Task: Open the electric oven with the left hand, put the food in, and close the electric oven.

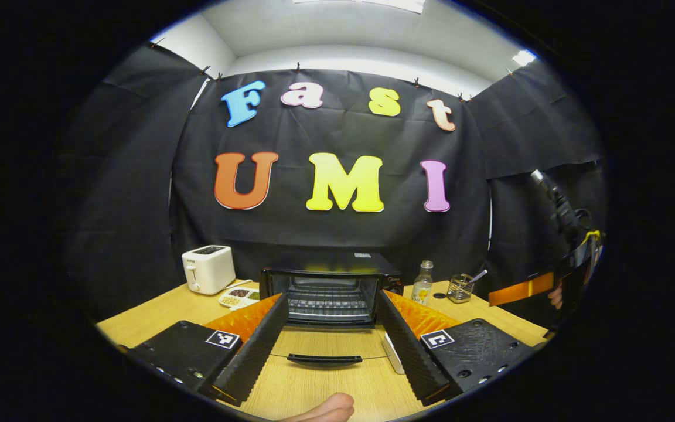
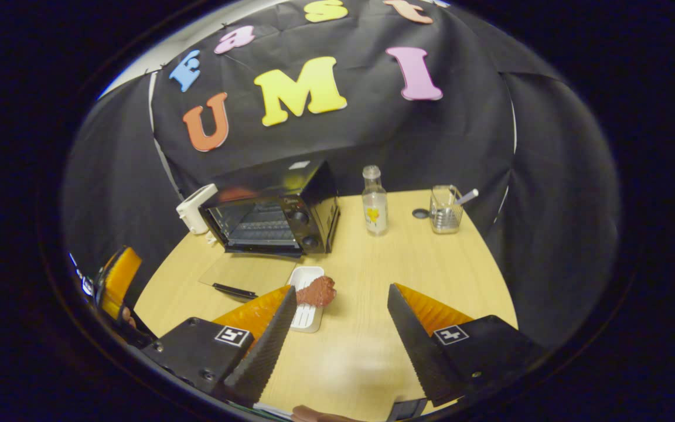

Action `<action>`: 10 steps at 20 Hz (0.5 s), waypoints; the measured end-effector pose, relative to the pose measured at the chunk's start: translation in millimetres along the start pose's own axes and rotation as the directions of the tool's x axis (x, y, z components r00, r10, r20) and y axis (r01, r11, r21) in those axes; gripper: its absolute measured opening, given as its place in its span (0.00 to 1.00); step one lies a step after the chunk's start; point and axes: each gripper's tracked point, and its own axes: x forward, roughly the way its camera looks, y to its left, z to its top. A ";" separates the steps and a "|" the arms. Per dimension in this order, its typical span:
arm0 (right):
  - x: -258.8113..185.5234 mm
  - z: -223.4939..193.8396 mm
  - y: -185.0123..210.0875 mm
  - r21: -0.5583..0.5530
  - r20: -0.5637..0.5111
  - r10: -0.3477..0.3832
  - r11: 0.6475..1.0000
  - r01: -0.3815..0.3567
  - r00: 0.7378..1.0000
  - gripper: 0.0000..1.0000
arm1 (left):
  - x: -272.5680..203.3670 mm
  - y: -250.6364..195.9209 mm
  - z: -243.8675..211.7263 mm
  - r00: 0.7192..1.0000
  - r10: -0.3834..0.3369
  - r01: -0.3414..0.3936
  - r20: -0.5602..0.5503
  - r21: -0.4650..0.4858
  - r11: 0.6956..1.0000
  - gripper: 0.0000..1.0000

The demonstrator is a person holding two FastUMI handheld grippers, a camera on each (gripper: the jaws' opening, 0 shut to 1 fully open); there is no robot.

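On the wooden table (image 2: 372, 275) the oven (image 2: 273, 214) stands with its glass door (image 2: 249, 272) already folded down flat, handle toward the near edge, so the opening step looks done. The food (image 2: 317, 291), a reddish-brown piece of meat, lies on the end of a small white tray (image 2: 307, 305) just in front of the door and to its right; it is not yet picked up, and loading and closing are left. The left gripper (image 1: 331, 346) hovers over the lowered door with its fingers wide apart and holds nothing. The right gripper (image 2: 337, 346) is also spread and empty, near the tray. A white toaster (image 1: 208, 268) and a dish of snacks (image 1: 239, 296) sit left of the oven; a bottle (image 2: 374, 202) and a glass with a spoon (image 2: 446, 210) stand well to its right. Nothing seems to block the way to the rack, though the open door lies just beside the tray.
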 end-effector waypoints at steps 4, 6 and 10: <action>35.9 -21.1 4.9 0.106 -0.113 0.100 0.990 -0.088 0.989 0.97 | -30.8 12.8 13.4 0.999 0.044 -0.043 -0.012 0.078 0.996 0.96; 56.9 -25.4 2.9 0.153 -0.145 0.122 0.983 -0.100 0.982 0.86 | -40.9 17.6 21.4 0.998 0.066 -0.065 -0.010 0.082 0.994 0.96; 85.8 -35.5 16.6 0.229 -0.187 0.225 0.957 -0.181 0.956 0.81 | -61.5 21.2 37.8 0.998 0.056 -0.059 0.033 0.100 0.993 0.95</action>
